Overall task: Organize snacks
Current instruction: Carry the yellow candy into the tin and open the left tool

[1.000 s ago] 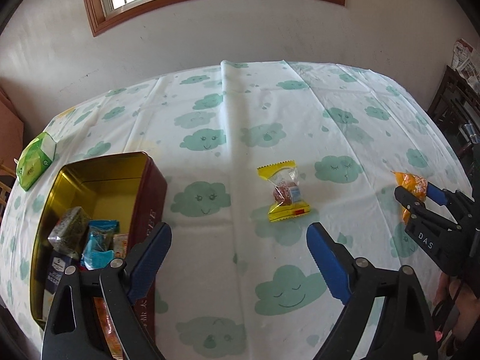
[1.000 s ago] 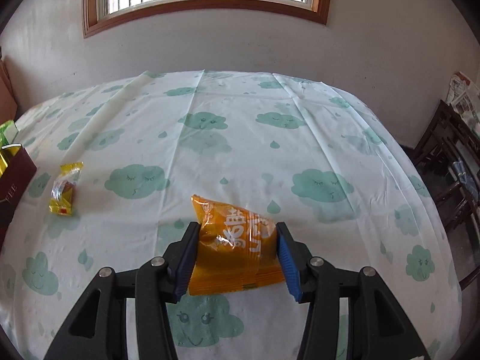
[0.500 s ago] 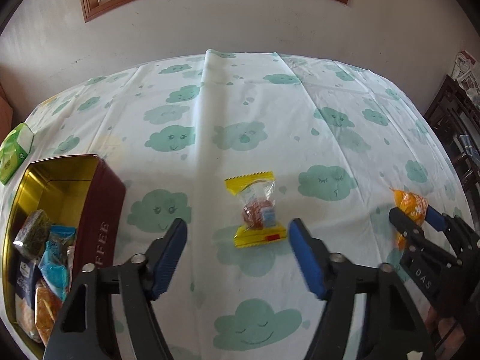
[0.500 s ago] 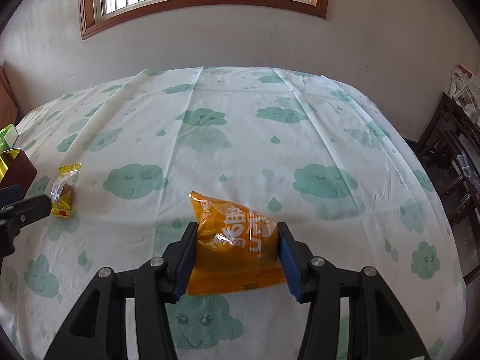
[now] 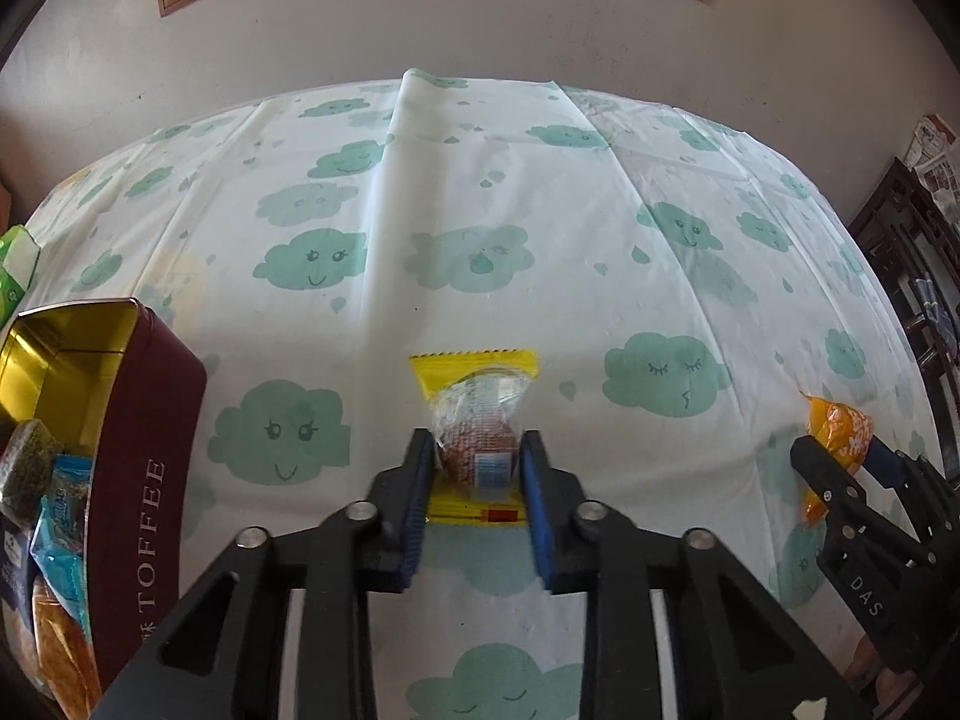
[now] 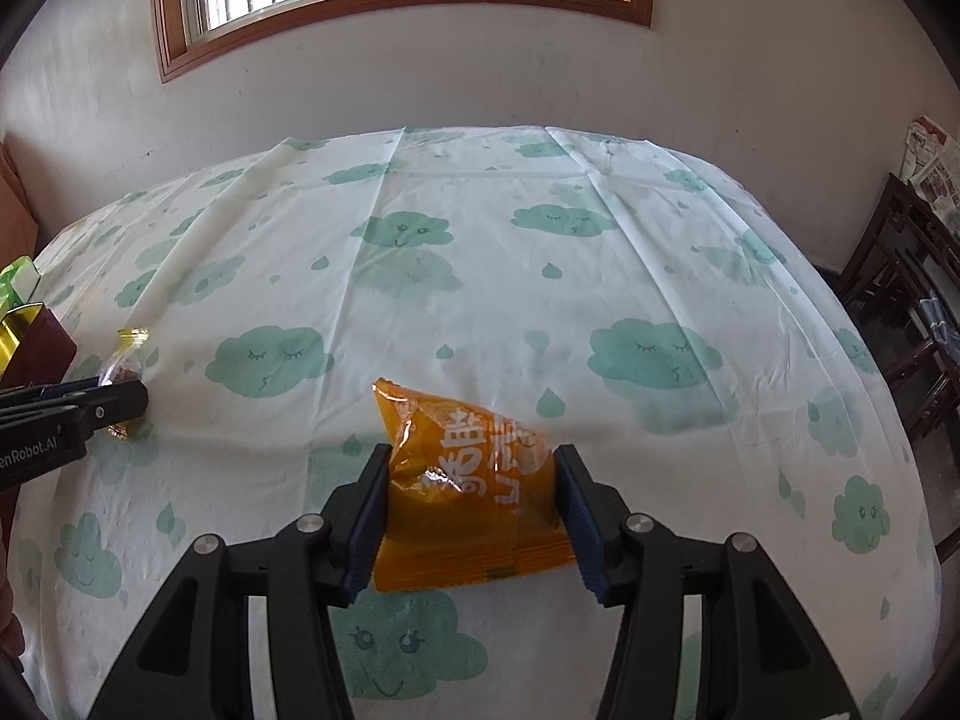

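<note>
Left wrist view is showing the tin [image 5: 150, 480] already holding several snacks. The left gripper [image 5: 477, 468] is pinching the cake [image 5: 480, 450] on the table [image 5: 480, 210]; the right gripper [image 6: 471, 495] is clamping the orange bag [image 6: 468, 486]. Both are still waiting to go in, I think.

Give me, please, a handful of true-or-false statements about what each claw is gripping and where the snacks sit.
1. The left claw is closed around the yellow-edged snack. True.
2. The right claw is empty. False: it is closed on the orange packet.
3. The toffee tin sits to the left of the yellow-edged snack. True.
4. The toffee tin holds nothing. False: several wrapped snacks lie inside it.
5. The tablecloth is plain white. False: it carries green clouds.
</note>
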Tool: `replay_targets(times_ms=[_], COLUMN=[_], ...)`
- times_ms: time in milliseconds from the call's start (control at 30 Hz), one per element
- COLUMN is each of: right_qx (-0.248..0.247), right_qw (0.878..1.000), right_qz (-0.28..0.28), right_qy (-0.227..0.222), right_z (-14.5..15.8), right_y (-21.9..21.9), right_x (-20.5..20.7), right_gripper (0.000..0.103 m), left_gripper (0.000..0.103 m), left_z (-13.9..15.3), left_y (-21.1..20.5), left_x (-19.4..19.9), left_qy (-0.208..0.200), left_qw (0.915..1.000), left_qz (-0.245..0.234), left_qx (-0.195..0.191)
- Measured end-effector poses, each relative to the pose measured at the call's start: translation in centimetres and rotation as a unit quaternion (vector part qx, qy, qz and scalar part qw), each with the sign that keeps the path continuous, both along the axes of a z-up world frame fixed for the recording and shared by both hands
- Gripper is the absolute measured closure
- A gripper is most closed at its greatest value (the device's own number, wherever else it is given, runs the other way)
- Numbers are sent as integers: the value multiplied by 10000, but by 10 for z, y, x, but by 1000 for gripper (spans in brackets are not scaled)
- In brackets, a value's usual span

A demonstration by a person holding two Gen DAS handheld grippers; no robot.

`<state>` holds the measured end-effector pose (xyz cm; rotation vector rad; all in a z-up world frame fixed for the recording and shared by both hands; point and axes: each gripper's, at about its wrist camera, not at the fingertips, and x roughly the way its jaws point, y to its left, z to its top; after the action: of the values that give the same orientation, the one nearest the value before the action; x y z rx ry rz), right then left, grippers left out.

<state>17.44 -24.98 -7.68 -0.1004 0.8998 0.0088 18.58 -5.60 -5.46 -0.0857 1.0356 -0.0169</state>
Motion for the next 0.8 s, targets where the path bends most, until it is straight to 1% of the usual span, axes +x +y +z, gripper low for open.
replay_targets(times_ms=[167, 333, 533, 700, 800], right_qx=[4, 4, -2, 2, 8], right_qw=[10000, 10000, 10000, 10000, 10000], right_qz=[5, 7, 8, 10, 11], right_qy=[2, 2, 4, 5, 5], right_z=[0, 0, 0, 1, 1], right_y=[0, 0, 0, 0, 0], right_x=[0, 0, 0, 0, 0], right_gripper=[49, 49, 49, 49, 49], left_gripper=[81, 82, 82, 82, 82], left_z=[3, 7, 16, 23, 25], left_y=[5, 8, 9, 8, 10], left_x=[-8, -24, -47, -68, -78], left_qy=[8, -8, -70, -88, -84], left_qw=[10000, 10000, 9998, 9997, 9996], left_qz=[35, -56, -165, -215, -228], left_qx=[-10, -15, -123, 68, 108])
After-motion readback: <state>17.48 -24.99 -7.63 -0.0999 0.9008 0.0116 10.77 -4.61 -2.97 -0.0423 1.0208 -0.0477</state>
